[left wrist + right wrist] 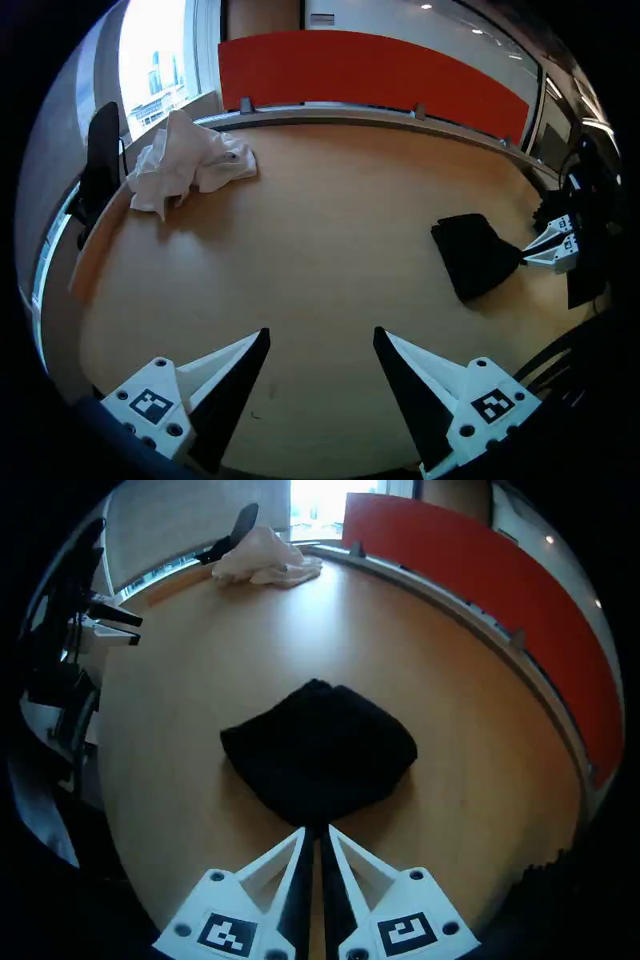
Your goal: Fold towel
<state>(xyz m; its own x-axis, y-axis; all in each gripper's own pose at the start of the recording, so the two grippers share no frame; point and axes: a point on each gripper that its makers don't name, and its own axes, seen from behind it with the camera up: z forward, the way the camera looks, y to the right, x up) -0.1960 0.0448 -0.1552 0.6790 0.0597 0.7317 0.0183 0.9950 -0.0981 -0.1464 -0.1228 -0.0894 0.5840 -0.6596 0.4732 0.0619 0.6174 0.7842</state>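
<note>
Desk top (336,240): pale wood-grain laminate, broad and curved at its far edge, smooth with a soft sheen.

Divider panel (360,68): orange-red, flat and matte, standing along the far edge of the desk on small grey brackets.

Office chair (100,160): black, at the desk's window end; detail too dark to tell.

White cloth heap (188,160): crumpled, soft, thickly creased, lying at the far window corner of the desk, well apart from both grippers.

Black towel (320,748): dense matte fabric, bunched into a rounded, roughly lozenge-shaped pad, lying flat on the desk near its middle. Its near edge is drawn to a point.

Right gripper (320,832): white plastic body with black finger faces and square tags. Fingers are closed almost together, pinching the pointed near edge of the black towel.

Left gripper (320,331): same build, fingers spread wide apart over bare desk, holding nothing, well apart from the towel.

Step, as judged: the towel is gripped at one edge only, with the fold not begun or only partly made. The next move probably calls for the left gripper to take a second edge, so the cloth can be lifted and laid over itself without dragging.
</note>
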